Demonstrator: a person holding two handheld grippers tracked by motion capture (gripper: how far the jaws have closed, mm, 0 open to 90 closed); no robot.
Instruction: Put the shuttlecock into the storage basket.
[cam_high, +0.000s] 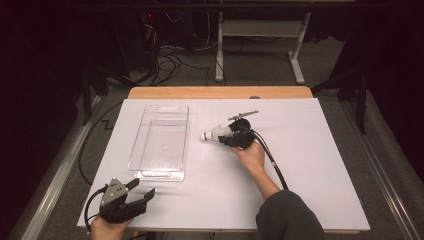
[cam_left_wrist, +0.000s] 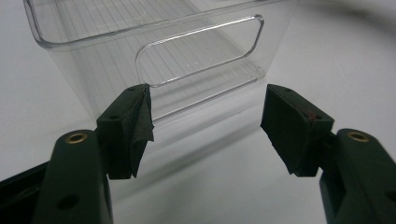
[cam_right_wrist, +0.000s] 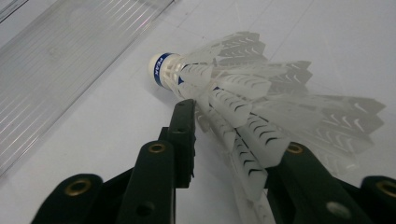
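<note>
The right gripper (cam_right_wrist: 224, 140) rises from the bottom edge, its two black jaws set around the feathered skirt of a white shuttlecock (cam_right_wrist: 243, 98). The left jaw lies against the feathers near the cork, and the right jaw is partly hidden behind the lower feathers, which overlap it. The shuttlecock lies on its side on the white table (cam_right_wrist: 116, 121), its rounded cork tip, ringed by a blue band with small lettering, pointing up and to the left. The feathers fan out towards the right. At the upper left, close beside the cork, runs the ribbed wall of a clear plastic bin (cam_right_wrist: 60, 60).
</note>
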